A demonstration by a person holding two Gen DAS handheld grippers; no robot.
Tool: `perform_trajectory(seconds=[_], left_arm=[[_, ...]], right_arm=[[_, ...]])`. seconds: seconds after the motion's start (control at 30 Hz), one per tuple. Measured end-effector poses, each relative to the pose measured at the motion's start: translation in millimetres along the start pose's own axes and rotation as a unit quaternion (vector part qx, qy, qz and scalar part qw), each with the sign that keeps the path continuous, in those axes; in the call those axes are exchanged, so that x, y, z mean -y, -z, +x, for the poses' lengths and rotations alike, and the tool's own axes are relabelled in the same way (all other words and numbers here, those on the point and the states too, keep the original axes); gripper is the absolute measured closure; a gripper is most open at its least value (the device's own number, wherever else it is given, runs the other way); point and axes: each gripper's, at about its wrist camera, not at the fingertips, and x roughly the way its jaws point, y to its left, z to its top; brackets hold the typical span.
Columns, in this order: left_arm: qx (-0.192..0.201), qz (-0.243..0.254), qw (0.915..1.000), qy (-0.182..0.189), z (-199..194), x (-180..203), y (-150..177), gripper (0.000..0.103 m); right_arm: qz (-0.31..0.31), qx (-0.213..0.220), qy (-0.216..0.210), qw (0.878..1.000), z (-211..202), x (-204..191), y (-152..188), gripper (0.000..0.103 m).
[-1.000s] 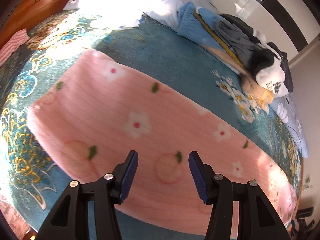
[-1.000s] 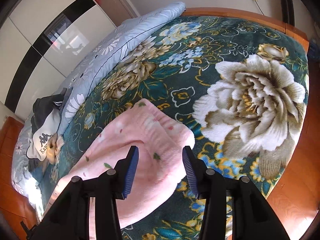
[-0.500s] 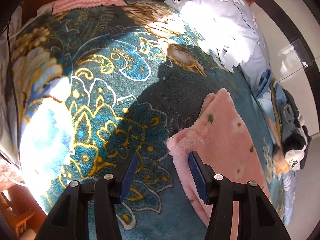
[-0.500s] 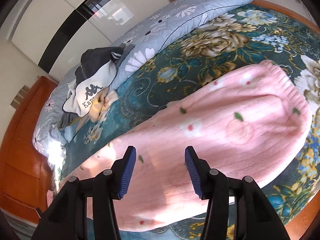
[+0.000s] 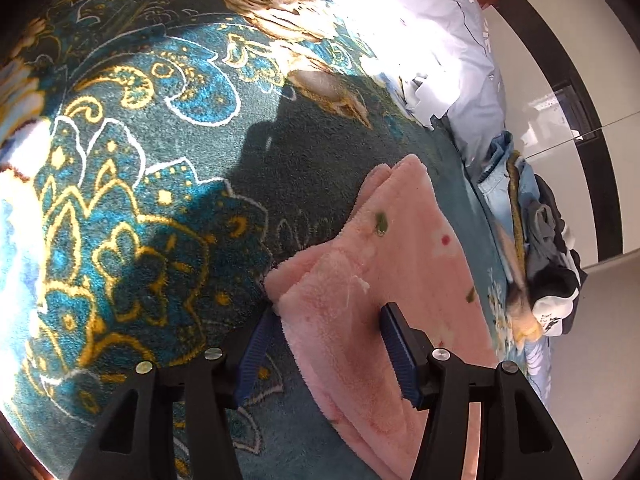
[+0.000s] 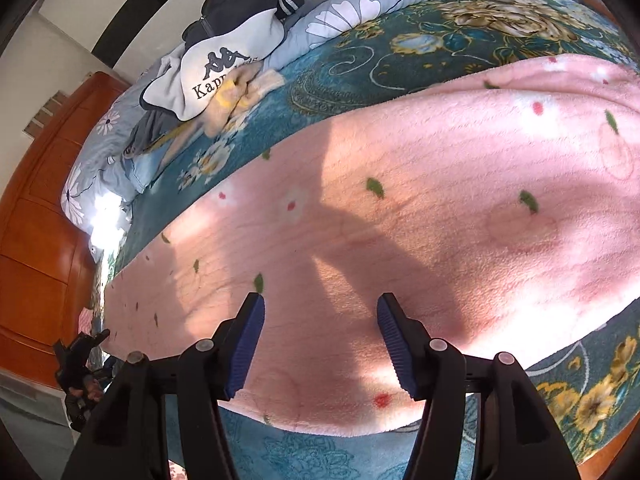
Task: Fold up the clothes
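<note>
A pink fleece garment (image 6: 420, 216) is spread lengthwise on the teal floral blanket (image 5: 152, 168). Its near-left corner is straddled by the parted jaws of the left gripper (image 5: 324, 344). The right gripper (image 6: 320, 344) is held open above the middle.

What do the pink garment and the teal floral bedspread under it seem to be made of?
Pink garment: it looks like soft fleece or plush, matte, with a fuzzy nap that shows at its folded corner and a printed flower-and-leaf pattern.
Teal floral bedspread: probably a short-pile plush or velvety fabric; a grainy tufted texture shows, with gold and white outlines. The exact fibre of either cannot be told.
</note>
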Motion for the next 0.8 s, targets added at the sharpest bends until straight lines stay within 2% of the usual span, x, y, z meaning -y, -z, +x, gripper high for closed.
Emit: perform_trajectory(seconds=[0.13, 0.27, 0.33, 0.4, 0.5, 0.67, 0.8], left_arm=[[0.007, -0.007, 0.9999, 0.006, 1.8, -2.3, -2.1, 0.043], [0.018, -0.013, 0.9996, 0.015, 1.1, -5.1, -3.4, 0.045], [0.023, -0.010, 0.9995, 0.018, 0.1, -5.0, -4.1, 0.052], [0.027, -0.008, 0.9994, 0.022, -1.0, -4.8, -4.8, 0.068], [0.034, -0.004, 0.9990, 0.027, -2.5, -4.5, -5.9, 0.086], [0.061, 0.066, 0.9959, 0.017, -17.9, 31.8, -4.1, 0.089], [0.083, 0.169, 0.9806, 0.055, -43.7, 93.8, 11.5, 0.089]], right_arm=[[0.013, 0.002, 0.002, 1.000, 4.9, 3.3, 4.6, 0.033], [0.017, 0.007, 0.009, 1.000, 7.6, -3.2, 8.5, 0.033], [0.011, 0.006, 0.003, 1.000, 8.4, -8.3, 9.8, 0.033], [0.007, 0.002, 0.003, 1.000, 12.2, -12.1, 13.0, 0.032], [0.017, 0.005, 0.000, 1.000, 14.2, -8.9, 16.8, 0.031], [0.045, 0.014, -0.021, 0.999, 10.3, -1.2, 17.4, 0.031], [0.045, 0.016, -0.022, 0.999, 8.4, -2.1, 18.9, 0.031]])
